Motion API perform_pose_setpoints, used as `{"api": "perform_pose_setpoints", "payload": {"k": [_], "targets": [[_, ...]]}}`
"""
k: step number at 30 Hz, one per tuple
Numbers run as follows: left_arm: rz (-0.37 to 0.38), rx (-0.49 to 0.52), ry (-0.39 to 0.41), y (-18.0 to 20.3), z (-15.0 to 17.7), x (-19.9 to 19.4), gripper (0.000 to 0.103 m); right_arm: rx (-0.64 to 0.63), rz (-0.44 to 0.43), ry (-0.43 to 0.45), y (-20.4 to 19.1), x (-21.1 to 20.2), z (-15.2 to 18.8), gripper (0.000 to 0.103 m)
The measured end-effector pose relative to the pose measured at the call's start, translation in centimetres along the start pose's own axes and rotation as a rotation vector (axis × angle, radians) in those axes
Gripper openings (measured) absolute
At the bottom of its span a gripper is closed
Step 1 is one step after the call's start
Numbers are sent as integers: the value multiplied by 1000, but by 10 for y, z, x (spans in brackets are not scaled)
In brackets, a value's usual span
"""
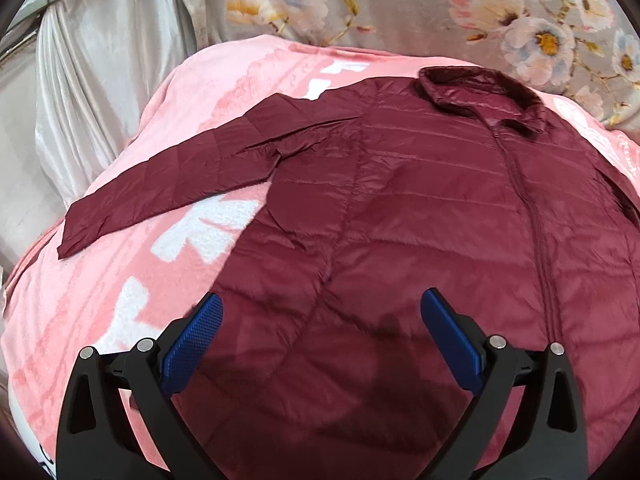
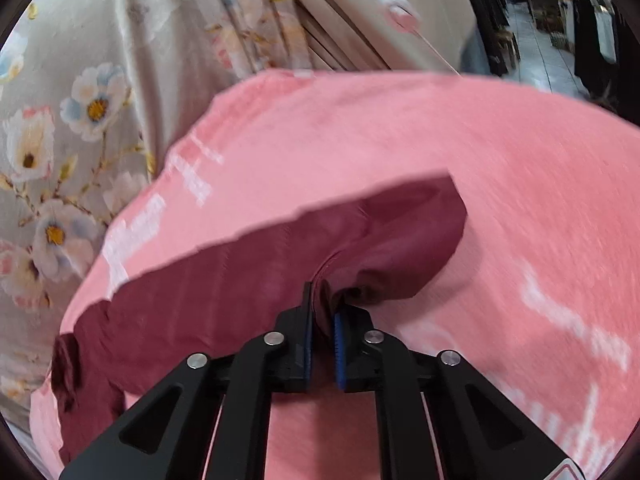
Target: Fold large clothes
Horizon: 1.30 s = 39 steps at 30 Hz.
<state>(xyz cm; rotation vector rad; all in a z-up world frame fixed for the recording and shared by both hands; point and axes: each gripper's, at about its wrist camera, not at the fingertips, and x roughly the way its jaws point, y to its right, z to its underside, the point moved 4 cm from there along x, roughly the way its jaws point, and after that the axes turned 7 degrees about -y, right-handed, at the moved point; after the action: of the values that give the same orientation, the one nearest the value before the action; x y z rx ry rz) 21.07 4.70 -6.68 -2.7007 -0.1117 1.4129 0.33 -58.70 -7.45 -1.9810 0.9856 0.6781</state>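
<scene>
Maroon quilted jacket (image 1: 420,208) lies flat, front up, on the pink blanket (image 1: 120,300), 1 sleeve (image 1: 168,176) stretched out to the side. Left tool (image 1: 322,320) hovers over the hem area, jaws wide apart, nothing in them. Right tool (image 2: 322,312) is clamped on the other sleeve (image 2: 280,264) near its cuff.

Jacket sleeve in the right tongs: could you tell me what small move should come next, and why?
Probably carry the sleeve inward across the jacket body. The right tongs are shut on its fabric, while the body lies flat on the pink blanket and the left tongs hang open, empty.
</scene>
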Motion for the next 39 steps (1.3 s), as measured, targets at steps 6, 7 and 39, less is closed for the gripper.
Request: {"api": "perform_pose_setpoints", "payload": {"k": [6,7,39], "targets": [[-60,-15,-18,-8,-16,17,97,-379,-247,103,-191,-48,4,7],[-63,-20,-23,-9,-17,20,97,-461,-303,92,-227,-57,21,7],[529,-309,-242,-14,-85,74,97,-522,-589,-404,-310,-11,164,73]]}}
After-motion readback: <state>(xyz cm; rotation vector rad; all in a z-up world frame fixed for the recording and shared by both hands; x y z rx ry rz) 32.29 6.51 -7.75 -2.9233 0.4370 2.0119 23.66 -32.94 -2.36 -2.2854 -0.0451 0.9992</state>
